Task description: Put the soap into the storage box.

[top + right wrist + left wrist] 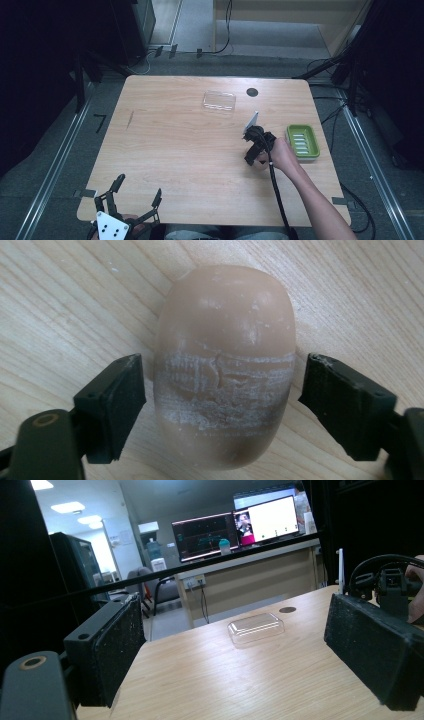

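A tan oval soap bar (225, 365) with whitish scuff marks lies on the wooden table (190, 150). My right gripper (225, 385) points down over it with one black jaw on each side of the bar. A narrow gap shows between each pad and the soap, so the jaws stand open around it. In the high view the right gripper (252, 155) sits at the table's right middle, held by a hand, and covers the soap. My left gripper (139, 186) rests at the near left edge, open with nothing between its fingers.
A green soap dish (303, 141) stands just right of the right hand. A clear plastic lid (219, 100) lies at the back middle of the table, beside a round black hole (252, 92). Floor rails run along both sides of the table.
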`<state>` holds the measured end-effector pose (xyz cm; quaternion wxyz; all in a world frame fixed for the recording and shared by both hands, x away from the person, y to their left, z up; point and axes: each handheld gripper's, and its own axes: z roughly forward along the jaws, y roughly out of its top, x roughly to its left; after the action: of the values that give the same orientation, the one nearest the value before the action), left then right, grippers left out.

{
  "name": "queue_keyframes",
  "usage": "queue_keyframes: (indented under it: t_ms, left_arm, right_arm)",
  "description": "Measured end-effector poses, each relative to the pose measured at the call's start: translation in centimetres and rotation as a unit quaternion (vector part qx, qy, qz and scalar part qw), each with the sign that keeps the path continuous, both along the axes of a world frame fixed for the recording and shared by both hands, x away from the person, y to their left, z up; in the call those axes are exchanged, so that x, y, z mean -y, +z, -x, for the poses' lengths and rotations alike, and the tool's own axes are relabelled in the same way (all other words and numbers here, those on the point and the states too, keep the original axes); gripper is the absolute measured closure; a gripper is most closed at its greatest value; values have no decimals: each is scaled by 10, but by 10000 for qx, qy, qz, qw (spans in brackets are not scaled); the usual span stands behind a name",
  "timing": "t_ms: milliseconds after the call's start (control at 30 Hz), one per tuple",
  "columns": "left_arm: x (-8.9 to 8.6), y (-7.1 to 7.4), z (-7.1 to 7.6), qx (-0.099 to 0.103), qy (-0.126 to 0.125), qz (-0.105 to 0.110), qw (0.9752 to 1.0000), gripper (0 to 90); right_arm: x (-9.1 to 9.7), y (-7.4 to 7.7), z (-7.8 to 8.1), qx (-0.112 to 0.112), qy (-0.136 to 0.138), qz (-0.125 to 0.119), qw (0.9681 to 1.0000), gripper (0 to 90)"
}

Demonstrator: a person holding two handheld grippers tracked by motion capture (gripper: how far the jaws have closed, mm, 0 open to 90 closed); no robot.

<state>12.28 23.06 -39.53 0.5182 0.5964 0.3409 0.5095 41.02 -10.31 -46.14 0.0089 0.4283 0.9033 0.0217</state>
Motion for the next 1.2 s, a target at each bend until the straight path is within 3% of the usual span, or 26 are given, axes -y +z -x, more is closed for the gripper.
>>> queue_keyframes:
  t_ms: [367, 967, 1200]
  left_arm:
    - [0, 0, 0, 12, 2, -1, 10000, 99]
    - [0, 0, 1, 22, 9, -20, 10000, 99]
    - [0, 0, 1, 20, 3, -14, 10000, 99]
  right_arm:
    - [-1, -3, -1, -137, 50, 38, 9999, 326]
    - [-2, -4, 0, -179, 151, 95, 9997, 337]
    - [-1, 4, 2, -155, 187, 73, 9997, 337]
